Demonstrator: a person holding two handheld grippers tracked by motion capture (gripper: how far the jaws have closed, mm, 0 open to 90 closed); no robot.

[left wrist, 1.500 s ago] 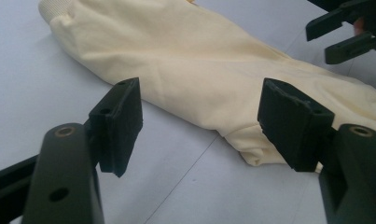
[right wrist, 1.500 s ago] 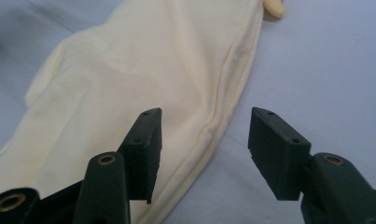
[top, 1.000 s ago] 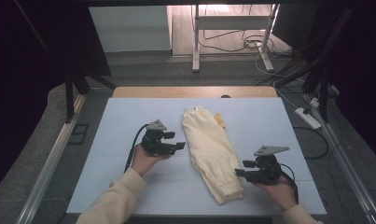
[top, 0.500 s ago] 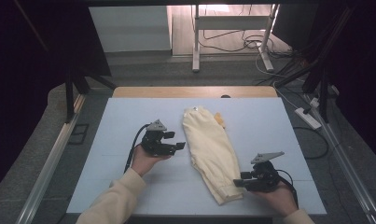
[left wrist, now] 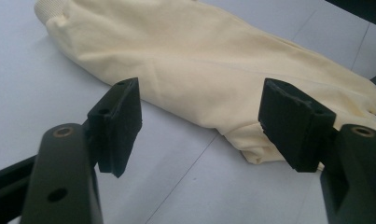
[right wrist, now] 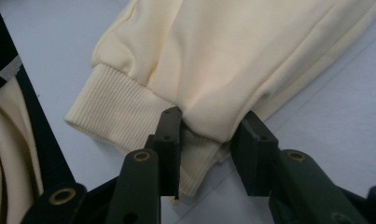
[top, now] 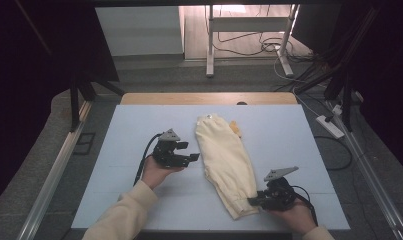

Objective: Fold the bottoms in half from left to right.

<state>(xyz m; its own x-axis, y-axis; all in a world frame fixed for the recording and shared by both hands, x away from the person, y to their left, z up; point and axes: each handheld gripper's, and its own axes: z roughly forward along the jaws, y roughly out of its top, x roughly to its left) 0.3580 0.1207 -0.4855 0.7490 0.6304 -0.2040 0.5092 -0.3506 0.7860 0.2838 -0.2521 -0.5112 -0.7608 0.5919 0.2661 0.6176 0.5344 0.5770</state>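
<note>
The table (top: 139,150) carries a pale blue mat, with a dark floor, cables and a stand behind it. A cream garment (top: 226,160) lies folded into a long strip on the middle of the mat, running from the far centre toward the near right.

Left gripper (top: 189,159): held beside the garment's left edge, near but apart from it. Its jaws stand wide apart and grip nothing.

Right gripper (right wrist: 209,140): placed at the near end of the garment. Its jaws bracket a fold of cloth just above the ribbed cuff (right wrist: 115,116) and are nearly pressed on it; a firm pinch cannot be confirmed.

Status, as judged: the garment is narrowed lengthwise. The near-end grasp is in progress. The cross fold, and any left-side grasp, remain.
</note>
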